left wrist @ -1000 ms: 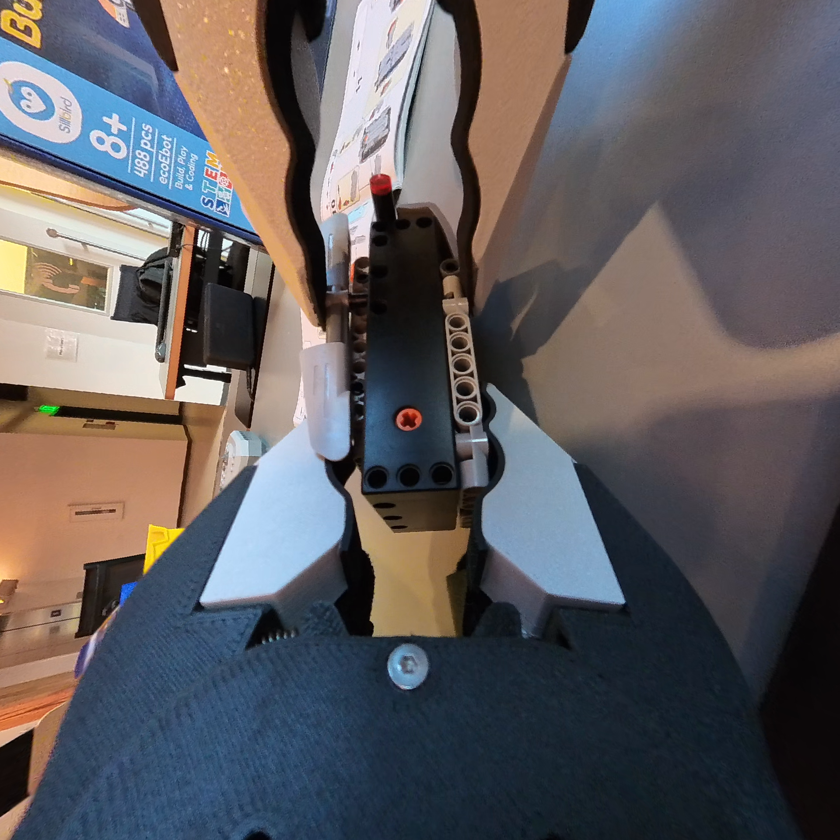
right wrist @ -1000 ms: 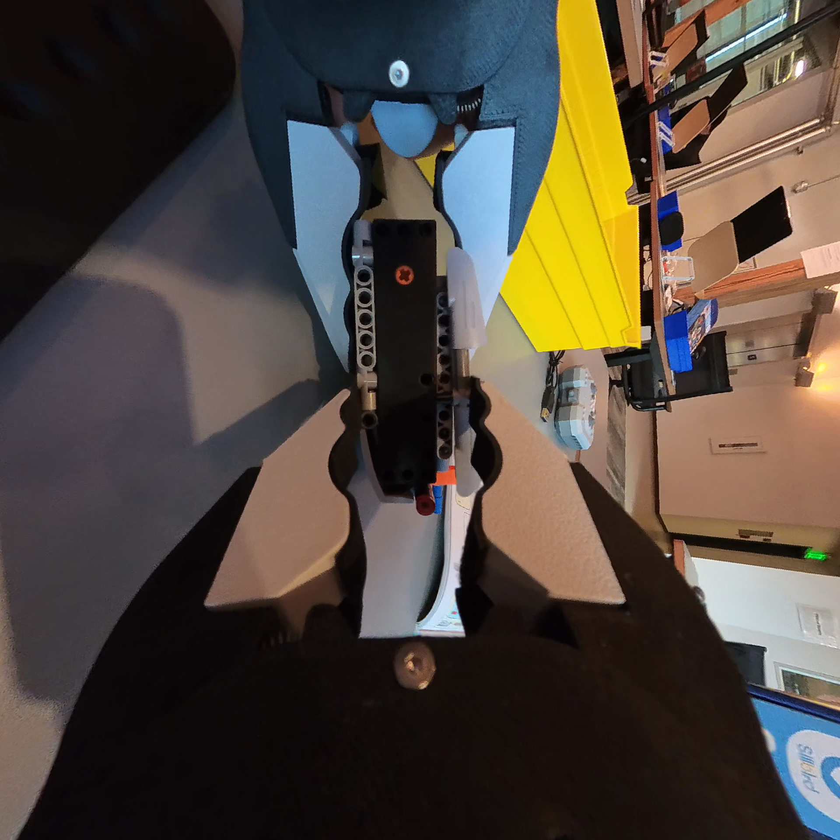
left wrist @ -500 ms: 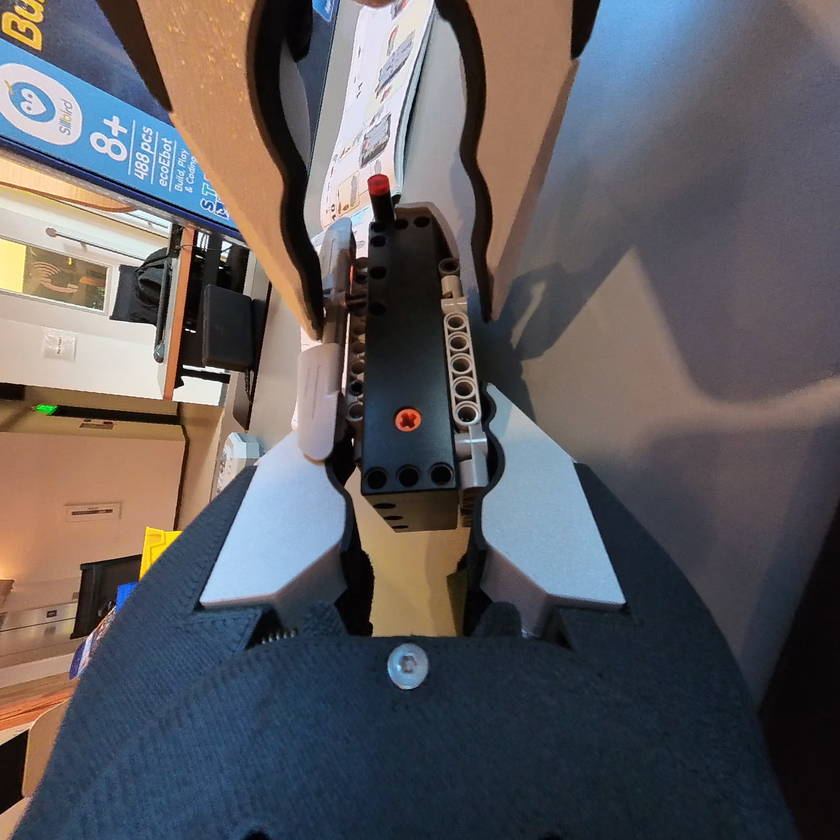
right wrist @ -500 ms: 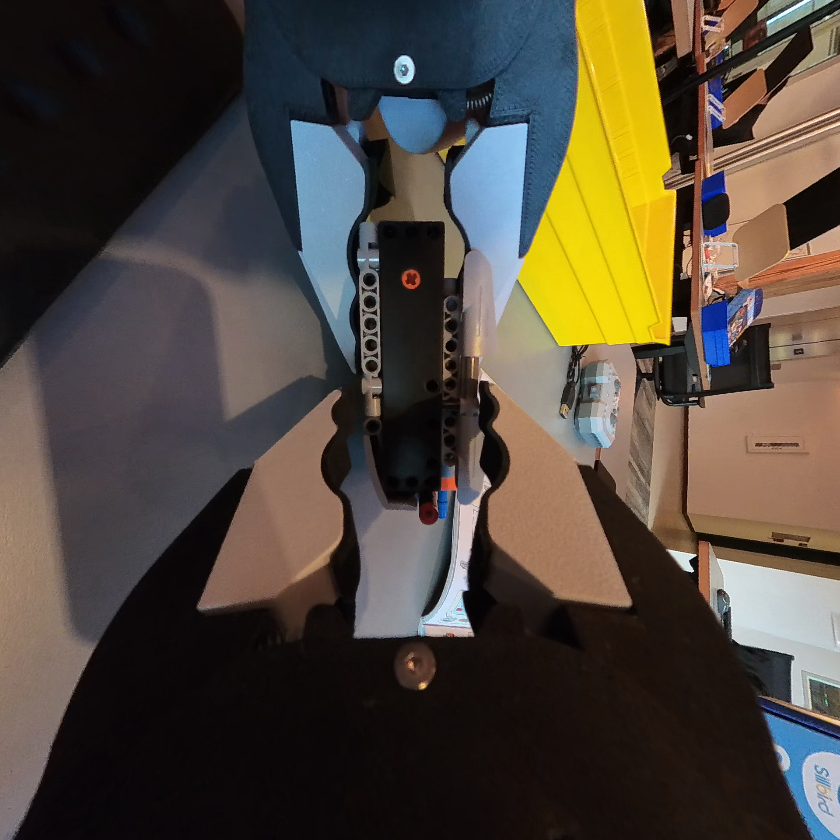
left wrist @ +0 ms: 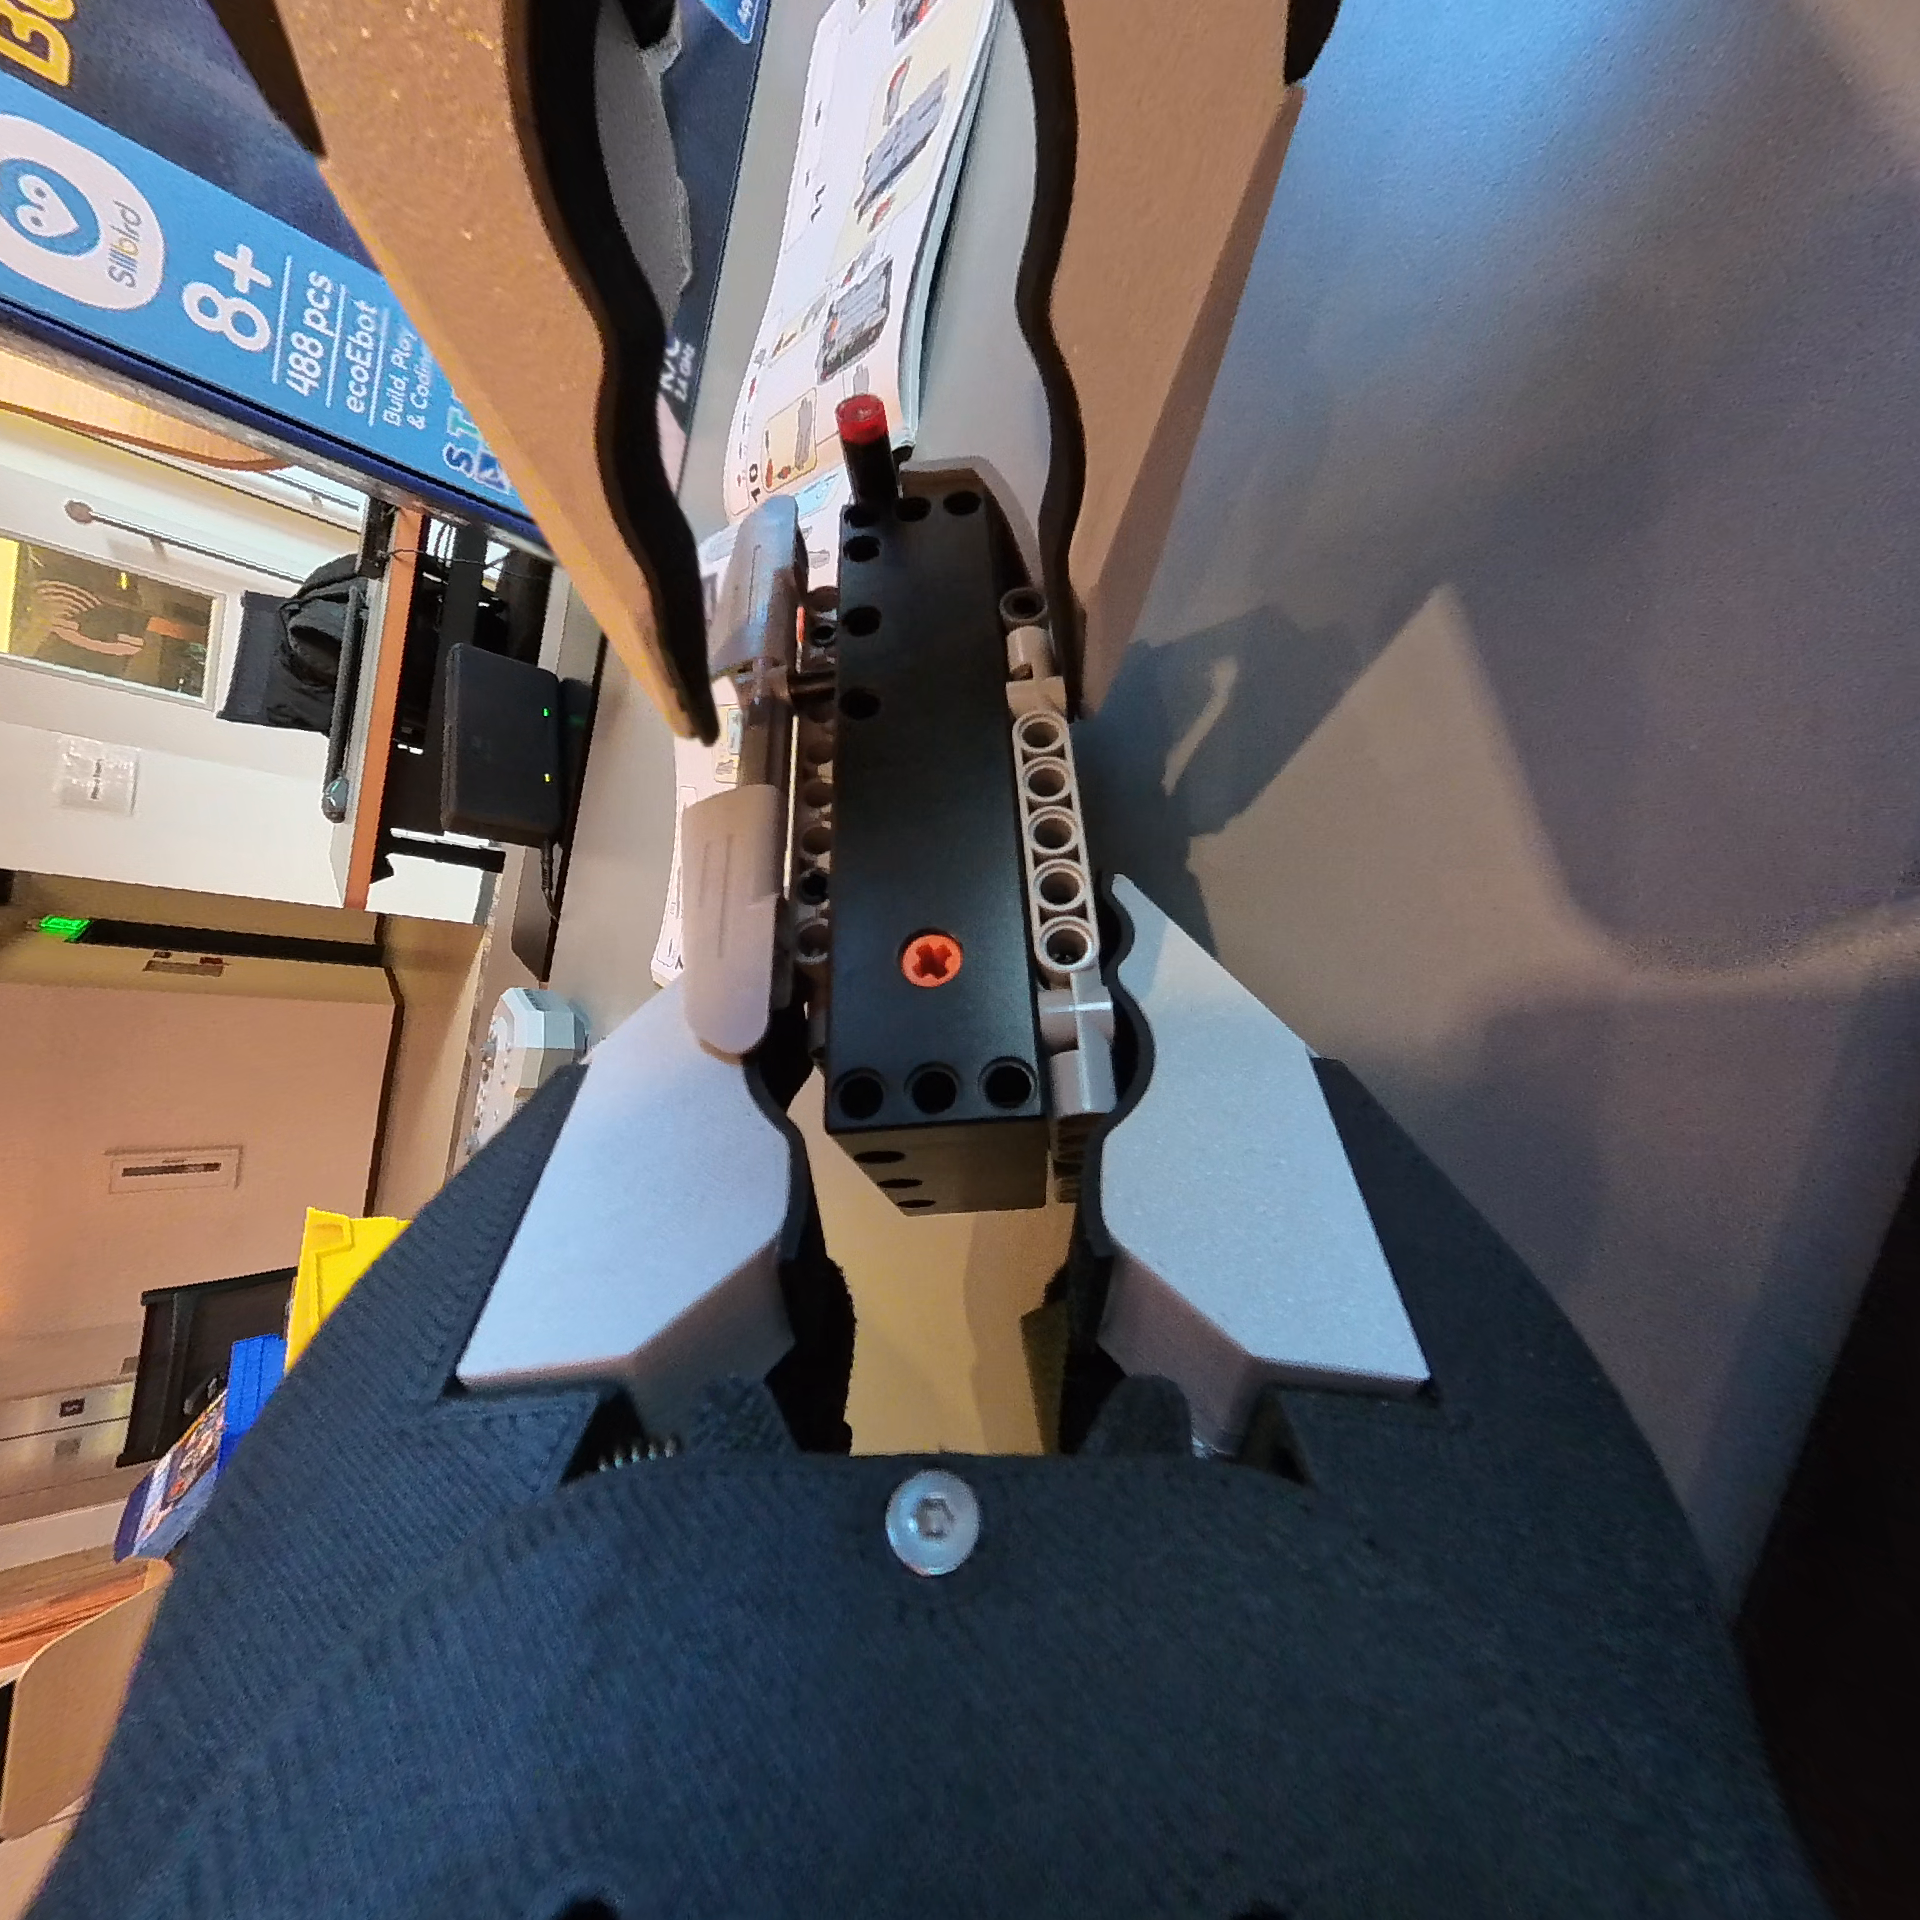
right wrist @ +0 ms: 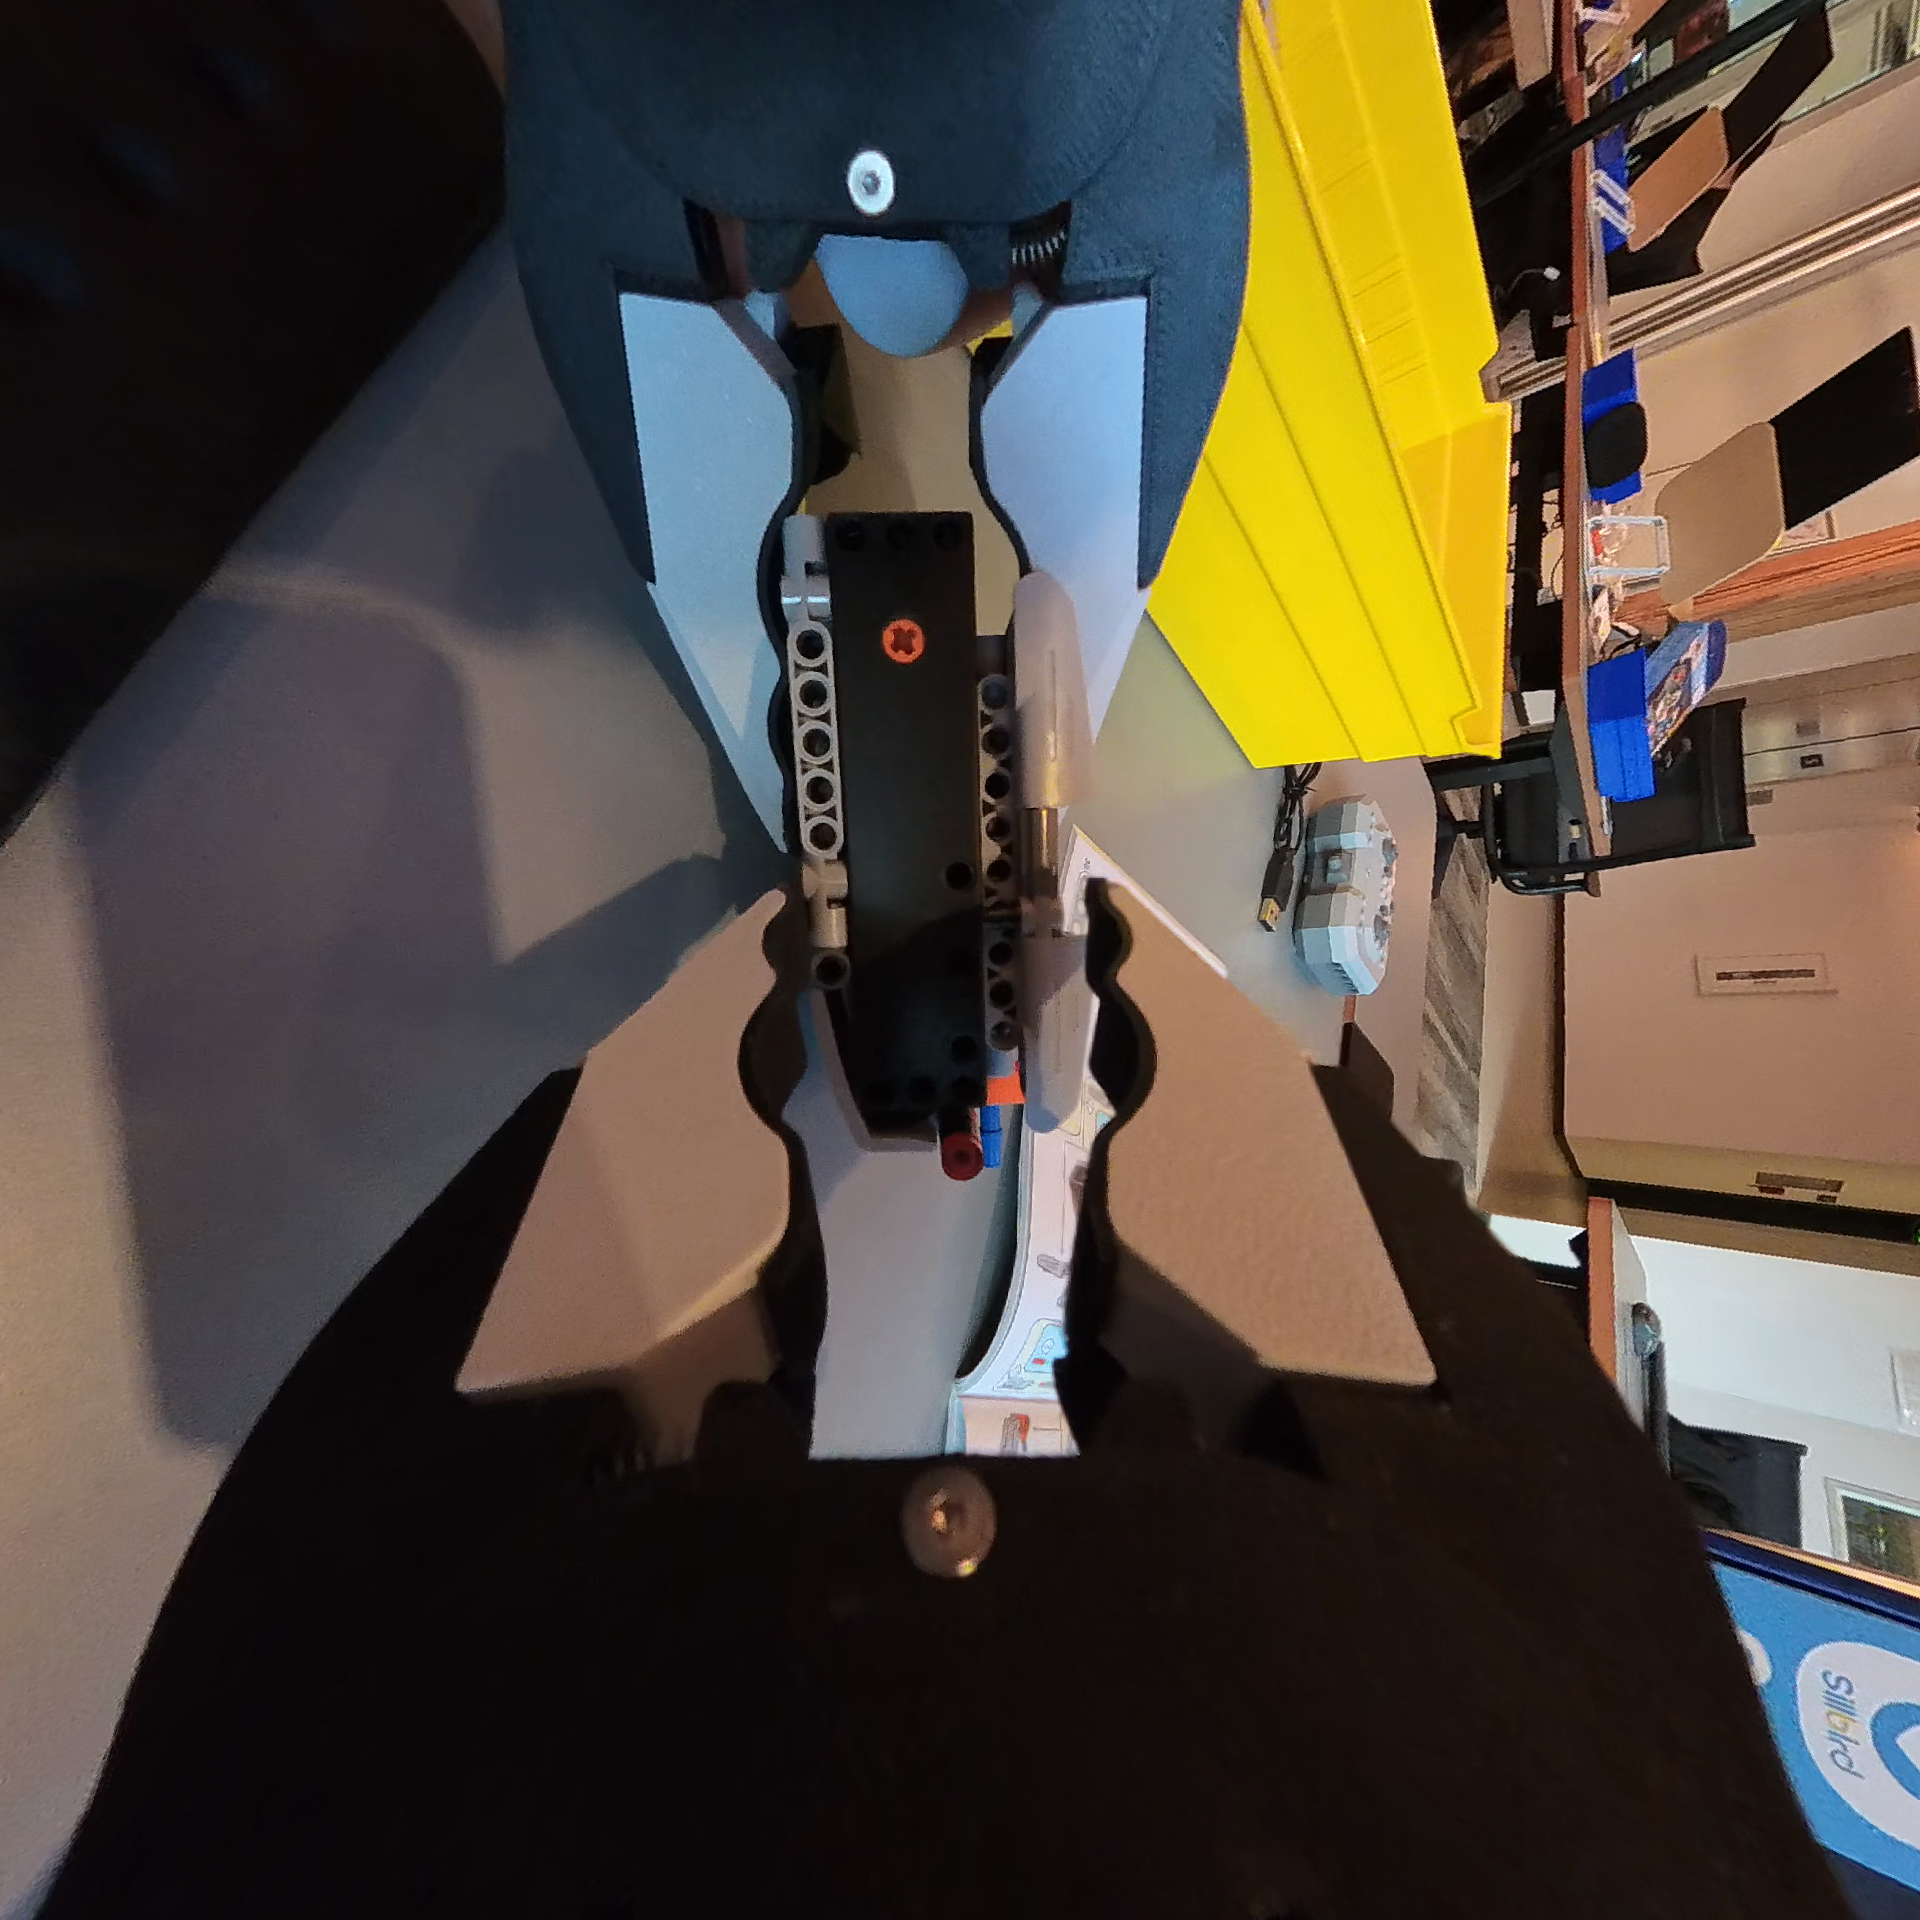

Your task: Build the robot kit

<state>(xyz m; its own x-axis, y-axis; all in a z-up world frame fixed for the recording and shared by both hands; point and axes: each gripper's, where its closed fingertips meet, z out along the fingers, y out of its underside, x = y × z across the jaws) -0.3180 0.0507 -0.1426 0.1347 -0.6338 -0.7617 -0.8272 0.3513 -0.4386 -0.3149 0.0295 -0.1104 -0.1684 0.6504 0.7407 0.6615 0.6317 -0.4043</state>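
Note:
A black brick assembly (left wrist: 925,831) is held level between both grippers above the grey table (left wrist: 1507,623). It carries a grey holed beam (left wrist: 1055,831), a white blade (left wrist: 727,914), an orange cross hole and a red pin (left wrist: 860,416). My left gripper (left wrist: 914,966), with grey fingers, is shut on the near end. My right gripper (right wrist: 935,899), with tan fingers, faces it and closes on the other end of the assembly (right wrist: 904,790), by the red pin (right wrist: 961,1158). The right gripper also shows in the left wrist view (left wrist: 888,717), and the left gripper in the right wrist view (right wrist: 914,790).
An open instruction booklet (left wrist: 873,208) lies on the table under the grippers. A blue product box (left wrist: 208,270) stands beside it. A yellow bin (right wrist: 1340,416) and a grey hub with a cable (right wrist: 1340,894) sit on the table behind the left gripper. A dark object (right wrist: 208,312) is at one table edge. The grippers are tip to tip, or close to it.
The right gripper's jaws stand slightly wider than a second ago. The white blade has shifted a little along the assembly's side. The left gripper's hold is unchanged.

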